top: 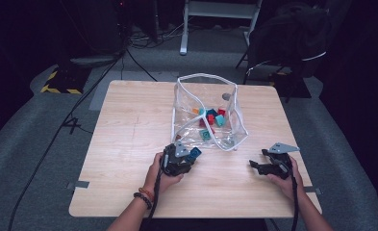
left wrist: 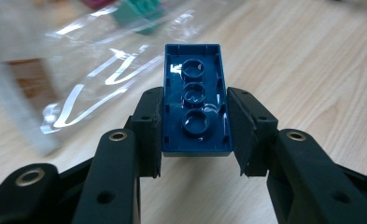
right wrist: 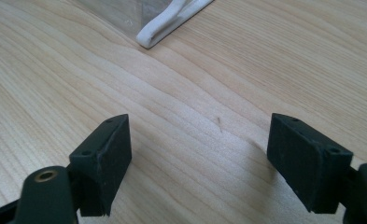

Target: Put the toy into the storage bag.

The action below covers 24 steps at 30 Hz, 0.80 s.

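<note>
The left gripper (left wrist: 195, 135) has its fingers clamped on the blue brick (left wrist: 196, 105) just beside the clear bag (top: 208, 113) (likely dropping it in next), while the right gripper (right wrist: 200, 158) rests spread on the desk (top: 129, 125).

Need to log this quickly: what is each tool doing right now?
Left tool: closed on the blue brick, gripping its long sides.
Right tool: open, nothing between its jaws, over the table.

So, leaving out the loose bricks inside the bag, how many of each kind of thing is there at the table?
Grippers: 2, the left gripper and the right gripper
Blue brick: 1, clamped in the left gripper
Clear bag: 1
Total: 4
</note>
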{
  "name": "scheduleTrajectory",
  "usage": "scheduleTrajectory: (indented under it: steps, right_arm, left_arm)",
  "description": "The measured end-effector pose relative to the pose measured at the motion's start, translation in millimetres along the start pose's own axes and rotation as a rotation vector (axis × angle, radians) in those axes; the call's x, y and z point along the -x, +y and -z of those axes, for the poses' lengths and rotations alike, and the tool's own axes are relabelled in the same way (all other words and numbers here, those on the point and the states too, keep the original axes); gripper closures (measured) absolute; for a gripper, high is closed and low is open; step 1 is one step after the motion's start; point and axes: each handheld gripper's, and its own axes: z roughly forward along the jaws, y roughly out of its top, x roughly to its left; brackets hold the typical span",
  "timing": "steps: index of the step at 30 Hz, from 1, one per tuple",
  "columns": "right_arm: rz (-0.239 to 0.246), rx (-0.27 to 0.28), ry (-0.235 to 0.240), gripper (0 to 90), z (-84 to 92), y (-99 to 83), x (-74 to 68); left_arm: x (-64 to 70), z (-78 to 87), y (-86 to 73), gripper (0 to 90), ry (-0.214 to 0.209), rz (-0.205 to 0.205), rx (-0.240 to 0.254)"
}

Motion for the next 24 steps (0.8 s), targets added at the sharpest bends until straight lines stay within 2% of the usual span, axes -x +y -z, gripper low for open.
scheduleTrajectory:
  steps: [9,14,24]
  right_arm:
    - [-0.001,0.0,0.001,22.6,0.0,0.0,0.1]
    - [0.0,0.0,0.0,22.7,0.0,0.0,-0.1]
    - [0.001,0.001,-0.001,22.6,0.0,0.0,-0.2]
  left_arm:
    - [-19.8,22.7,3.7,59.0,0.047,-0.009,0.01]
    - [-31.9,34.3,7.5,59.0,0.051,0.007,0.046]
    - [-58.4,54.0,30.1,59.0,0.11,0.016,0.086]
